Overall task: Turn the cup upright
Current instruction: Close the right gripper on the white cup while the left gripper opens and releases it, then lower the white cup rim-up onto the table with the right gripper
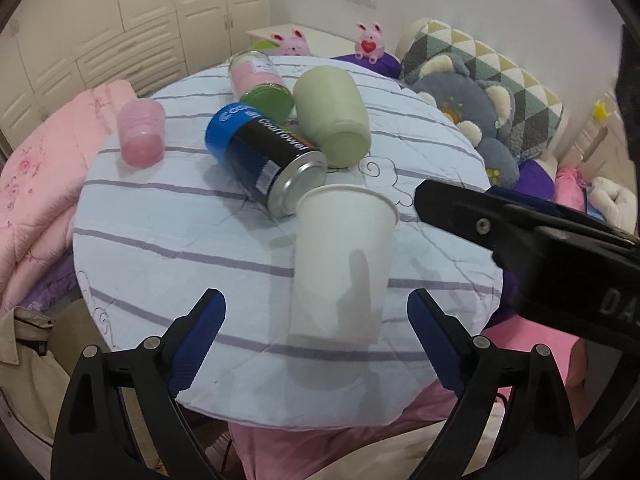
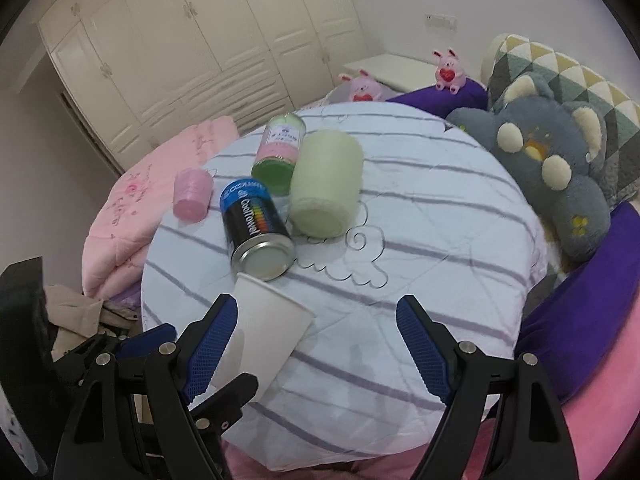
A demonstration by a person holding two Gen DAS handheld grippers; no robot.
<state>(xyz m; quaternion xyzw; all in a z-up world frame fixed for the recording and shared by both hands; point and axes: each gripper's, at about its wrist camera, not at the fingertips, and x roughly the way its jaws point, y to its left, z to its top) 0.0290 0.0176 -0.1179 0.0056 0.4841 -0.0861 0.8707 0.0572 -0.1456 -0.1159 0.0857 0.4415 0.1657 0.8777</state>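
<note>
The black can with the blue cap (image 2: 256, 228), lying on its side, carries "CoolTowel" in white letters along its body, with a row of coloured bars beside the word. Its blue cap has white lettering I cannot make out. The pink-and-green jar (image 2: 282, 144) wears a white label, its print too small to read. On the black body of the right gripper (image 1: 580, 276), pale letters "DA" run off the edge.

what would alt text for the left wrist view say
A white paper cup lies on its side on a striped round table, between the open left gripper fingers. Behind it lie a black can and a green cup.
</note>
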